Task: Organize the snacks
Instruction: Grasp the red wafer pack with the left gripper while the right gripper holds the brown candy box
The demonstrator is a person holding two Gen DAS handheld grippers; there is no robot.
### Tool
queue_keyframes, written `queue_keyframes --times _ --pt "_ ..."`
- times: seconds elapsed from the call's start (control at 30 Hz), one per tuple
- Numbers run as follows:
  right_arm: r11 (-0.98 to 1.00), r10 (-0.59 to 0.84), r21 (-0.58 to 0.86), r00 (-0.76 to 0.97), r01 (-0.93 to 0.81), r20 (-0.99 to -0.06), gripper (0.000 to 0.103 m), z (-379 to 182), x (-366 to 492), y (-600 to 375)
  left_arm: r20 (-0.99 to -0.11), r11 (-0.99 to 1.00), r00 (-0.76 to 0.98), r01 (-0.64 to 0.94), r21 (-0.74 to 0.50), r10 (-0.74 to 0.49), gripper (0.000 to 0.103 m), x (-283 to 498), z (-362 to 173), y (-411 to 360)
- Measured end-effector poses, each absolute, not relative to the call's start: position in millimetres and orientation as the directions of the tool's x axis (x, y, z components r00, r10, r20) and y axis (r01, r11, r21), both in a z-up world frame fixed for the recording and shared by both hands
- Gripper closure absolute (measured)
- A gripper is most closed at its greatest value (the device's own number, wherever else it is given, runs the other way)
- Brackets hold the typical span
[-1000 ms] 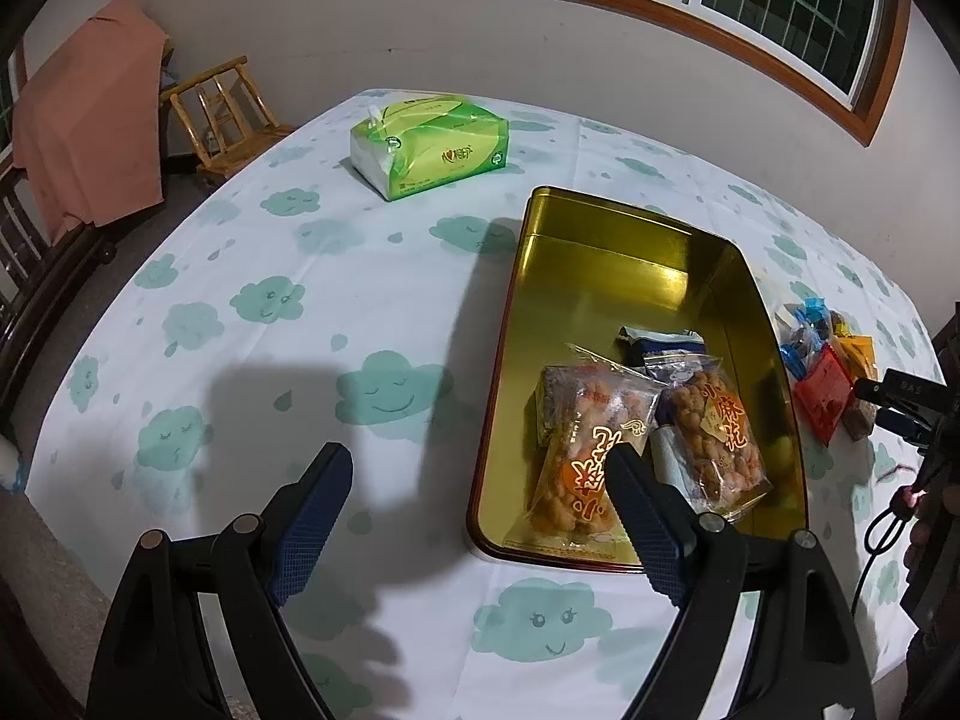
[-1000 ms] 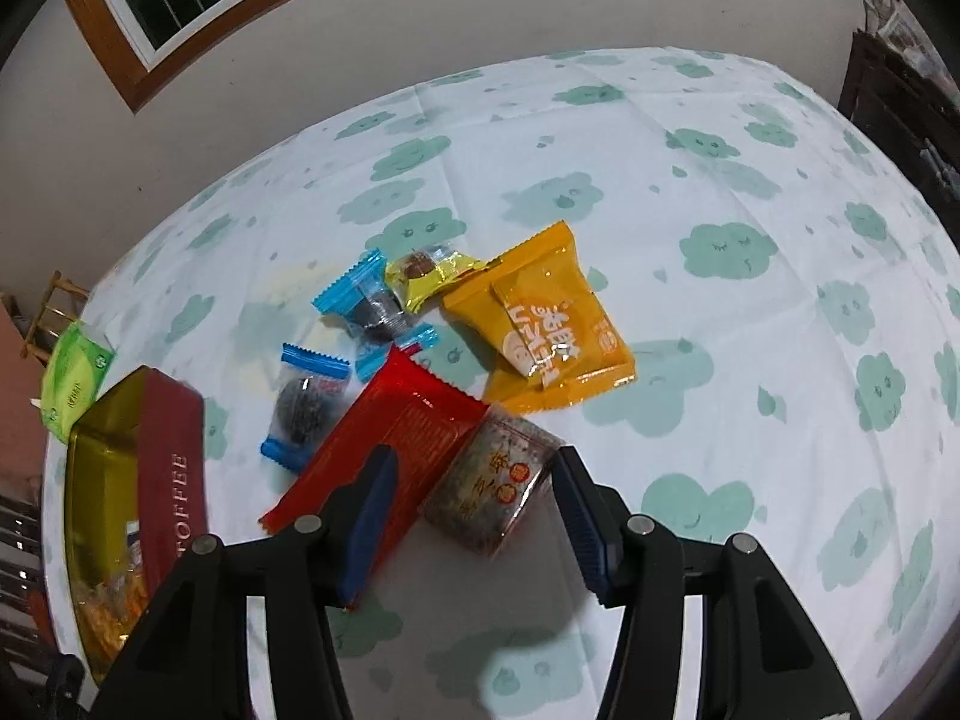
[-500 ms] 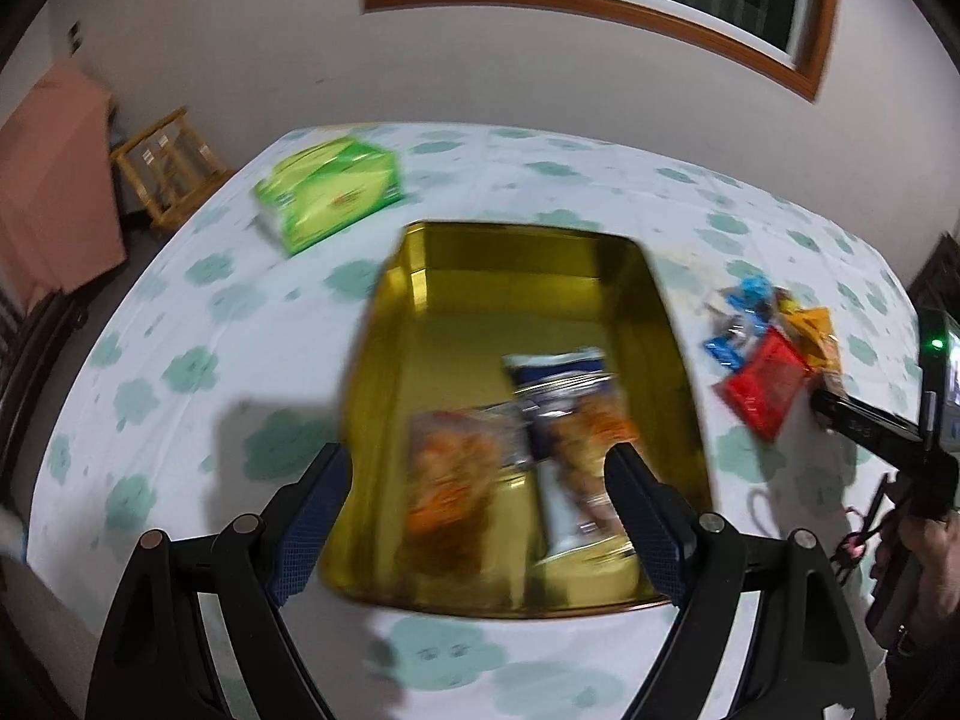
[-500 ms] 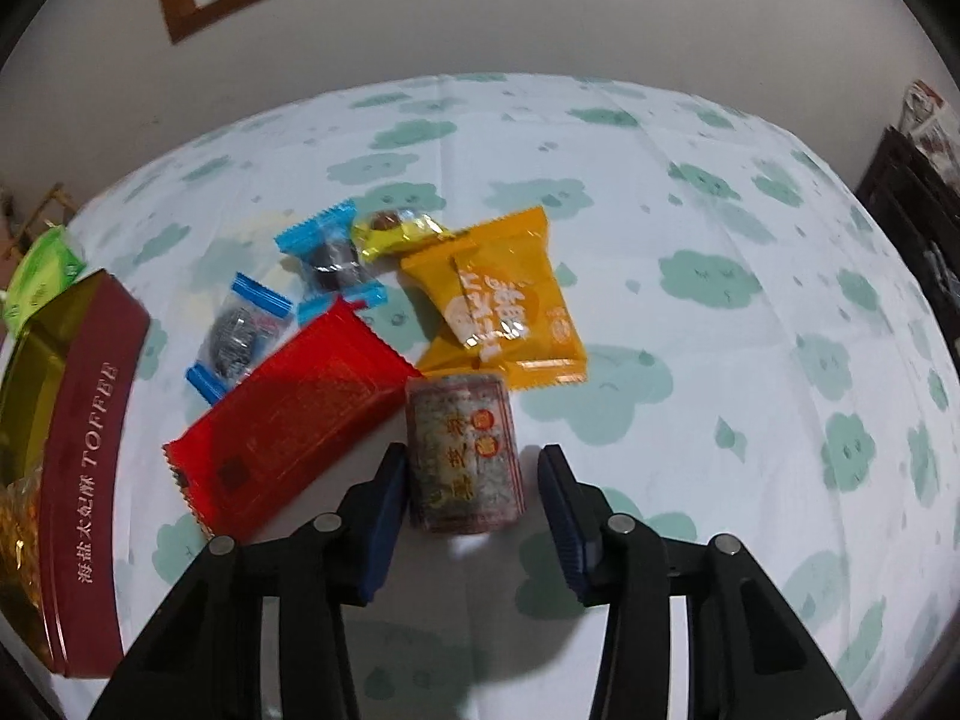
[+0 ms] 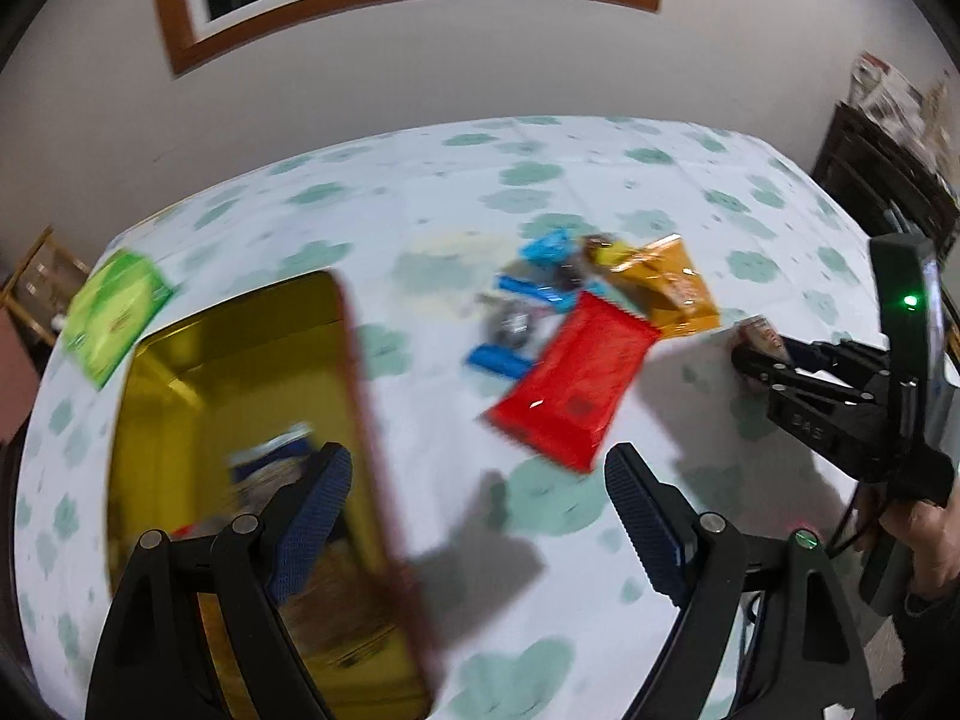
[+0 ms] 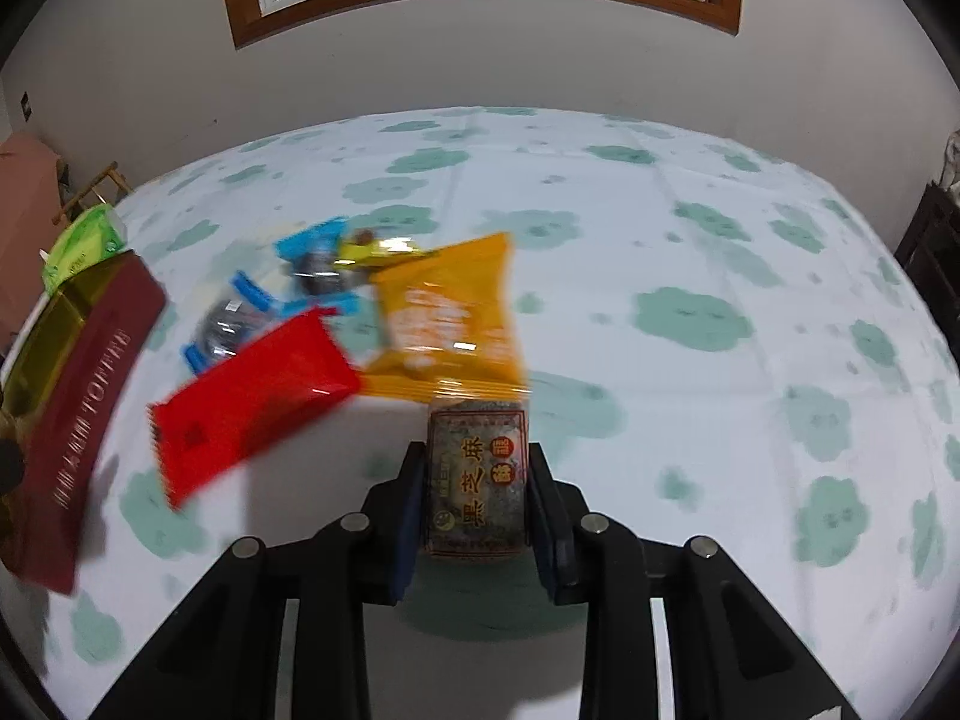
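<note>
- Blue pads of the right gripper [image 6: 475, 495] are closing on a brown sesame bar [image 6: 478, 483], which sits between them, low over the tablecloth [image 6: 690, 228].
- Just past it lie an orange pack [image 6: 450, 318] and a red pack [image 6: 252, 396], then blue candies [image 6: 240, 318] and a yellow one [image 6: 378, 249].
- Further left, a gold tin [image 5: 240, 372] holds a few blurred packets; a green tissue pack [image 5: 114, 306] lies beyond it.
- Left gripper [image 5: 477, 504] hangs spread wide, empty, beside the tin's right wall.
</note>
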State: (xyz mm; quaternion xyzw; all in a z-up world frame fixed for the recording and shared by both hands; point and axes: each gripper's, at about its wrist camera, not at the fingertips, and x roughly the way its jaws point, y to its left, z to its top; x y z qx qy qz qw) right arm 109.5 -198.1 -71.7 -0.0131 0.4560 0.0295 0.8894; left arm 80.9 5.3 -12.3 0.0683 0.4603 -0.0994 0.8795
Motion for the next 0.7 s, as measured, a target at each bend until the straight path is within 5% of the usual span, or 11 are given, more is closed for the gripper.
queue_keyframes --times 0.27,0.7 --pt "0.993 -0.085 -0.116 0.62 -0.009 -0.78 0.072 -73.4 101.4 -263.6 -0.862 0.945 0.479 0.326 0.001 -0.165 0.019 115.4 -45.1 -39.1" --pt "0.998 -0.049 -0.056 0.627 0.009 -0.777 0.072 -75.8 96.9 -292.2 -0.891 0.95 0.432 0.313 0.003 -0.139 0.025 153.5 -73.6 -58.6"
